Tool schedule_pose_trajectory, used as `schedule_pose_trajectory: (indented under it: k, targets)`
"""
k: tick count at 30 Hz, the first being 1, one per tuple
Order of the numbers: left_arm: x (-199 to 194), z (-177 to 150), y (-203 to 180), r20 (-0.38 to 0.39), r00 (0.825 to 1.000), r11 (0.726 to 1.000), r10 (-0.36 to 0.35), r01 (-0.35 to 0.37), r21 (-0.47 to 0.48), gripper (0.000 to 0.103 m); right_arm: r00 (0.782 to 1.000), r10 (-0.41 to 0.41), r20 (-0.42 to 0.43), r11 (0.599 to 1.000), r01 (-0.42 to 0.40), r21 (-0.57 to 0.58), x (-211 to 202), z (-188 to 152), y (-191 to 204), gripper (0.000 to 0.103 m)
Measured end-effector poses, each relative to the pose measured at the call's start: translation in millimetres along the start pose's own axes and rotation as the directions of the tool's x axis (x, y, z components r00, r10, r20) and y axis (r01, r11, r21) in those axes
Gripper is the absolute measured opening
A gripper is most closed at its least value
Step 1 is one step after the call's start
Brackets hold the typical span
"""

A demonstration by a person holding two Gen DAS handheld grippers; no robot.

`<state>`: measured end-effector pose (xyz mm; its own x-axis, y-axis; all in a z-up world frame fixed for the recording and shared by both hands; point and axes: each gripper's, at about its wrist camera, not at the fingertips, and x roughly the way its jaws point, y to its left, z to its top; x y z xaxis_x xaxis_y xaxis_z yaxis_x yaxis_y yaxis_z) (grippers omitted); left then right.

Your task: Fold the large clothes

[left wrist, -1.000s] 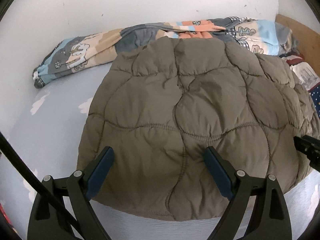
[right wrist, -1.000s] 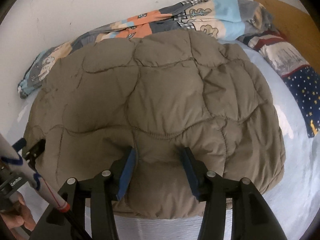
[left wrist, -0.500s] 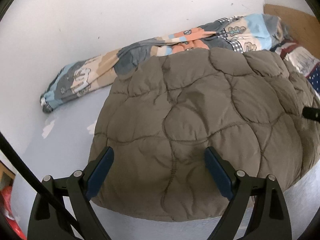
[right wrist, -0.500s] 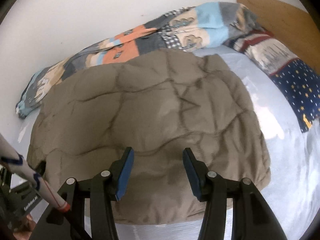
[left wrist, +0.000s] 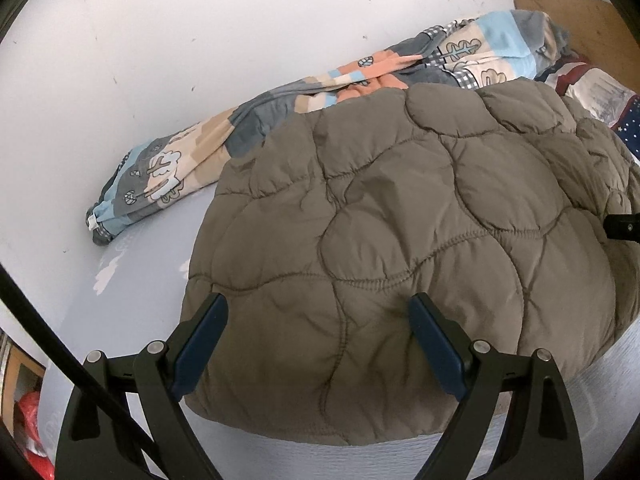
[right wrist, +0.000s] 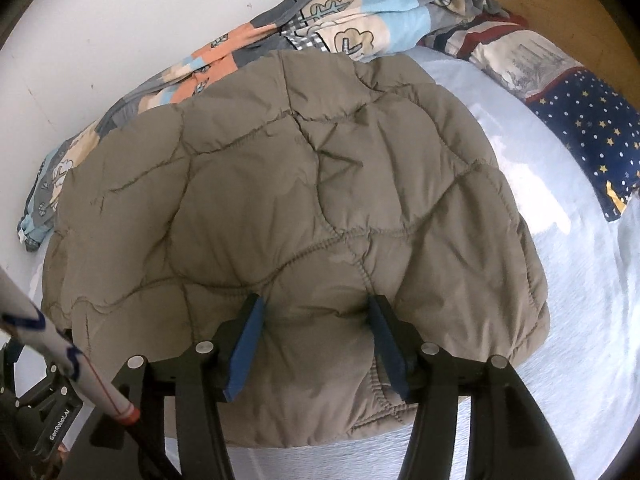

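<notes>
A brown quilted puffer jacket (left wrist: pixel 400 240) lies folded into a thick bundle on the pale blue bed sheet (left wrist: pixel 132 292); it also shows in the right wrist view (right wrist: pixel 300 208). My left gripper (left wrist: pixel 316 312) is open, its blue-padded fingers wide apart over the jacket's near left edge. My right gripper (right wrist: pixel 316 312) is open with a narrower gap, its fingers over the jacket's near right edge. Neither holds cloth. The tip of the right gripper (left wrist: pixel 624 226) shows at the right edge of the left wrist view.
A rolled patchwork quilt (left wrist: pixel 280 120) lies along the white wall (left wrist: pixel 160 40) behind the jacket. A star-print pillow (right wrist: pixel 588 128) and a wooden headboard (right wrist: pixel 560 12) are at the right. A red object (left wrist: pixel 34 420) sits below the bed at left.
Both grippers have pulled back and shifted: the left view now shows more wall and quilt at left, the right view more sheet and pillow at right. The jacket lies still.
</notes>
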<state>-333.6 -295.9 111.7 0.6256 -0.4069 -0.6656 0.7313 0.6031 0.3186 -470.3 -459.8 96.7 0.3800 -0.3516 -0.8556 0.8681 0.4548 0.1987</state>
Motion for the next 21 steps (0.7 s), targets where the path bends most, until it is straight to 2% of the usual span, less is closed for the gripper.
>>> schedule_pose_trajectory:
  k: [21]
  targets:
    - [0.1,-0.3,-1.7,0.001,1.000,1.000,0.005,-0.005,0.007,0.092,1.000,0.001,-0.009,1.000,-0.001,0.006,0.9,-0.1,-2.1,0.064]
